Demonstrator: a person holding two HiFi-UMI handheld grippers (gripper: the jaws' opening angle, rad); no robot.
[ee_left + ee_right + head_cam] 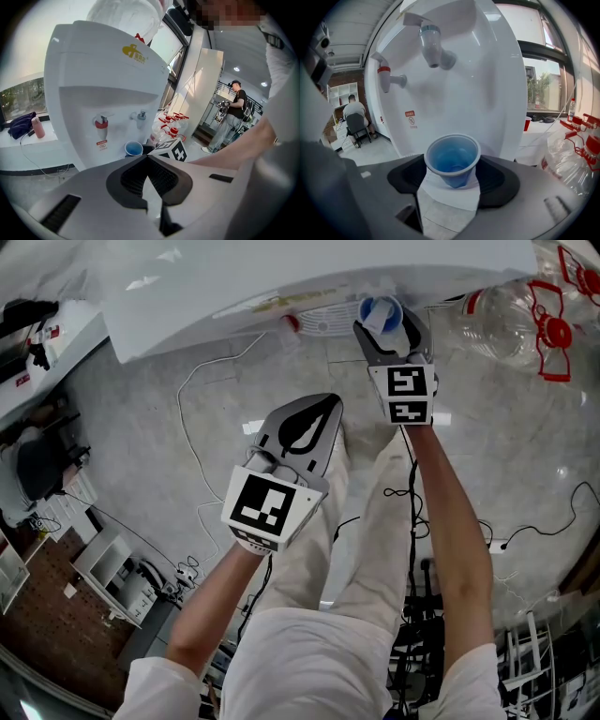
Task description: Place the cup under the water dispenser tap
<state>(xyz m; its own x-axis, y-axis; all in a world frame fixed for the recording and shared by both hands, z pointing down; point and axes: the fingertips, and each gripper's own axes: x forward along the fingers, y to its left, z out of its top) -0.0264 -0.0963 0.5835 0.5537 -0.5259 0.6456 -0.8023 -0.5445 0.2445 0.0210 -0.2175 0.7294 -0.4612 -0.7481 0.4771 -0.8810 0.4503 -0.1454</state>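
Observation:
A blue plastic cup (380, 310) is upright between the jaws of my right gripper (386, 332), which is shut on it at the front of the white water dispenser (281, 277). In the right gripper view the cup (452, 159) sits in my right gripper (452, 177) just below the grey tap (431, 44); the red tap (384, 77) is off to the left. My left gripper (302, 432) hangs lower and to the left, shut on nothing. From the left gripper view, my left gripper (147, 159) points toward the cup (133, 148) under the grey tap (139, 117).
Large clear water bottles (525, 315) with red caps lie right of the dispenser. Cables (202, 427) run over the grey floor, and a white shelf (103, 559) stands at the lower left. One person (232, 112) stands in the background; another (354, 119) sits at a desk.

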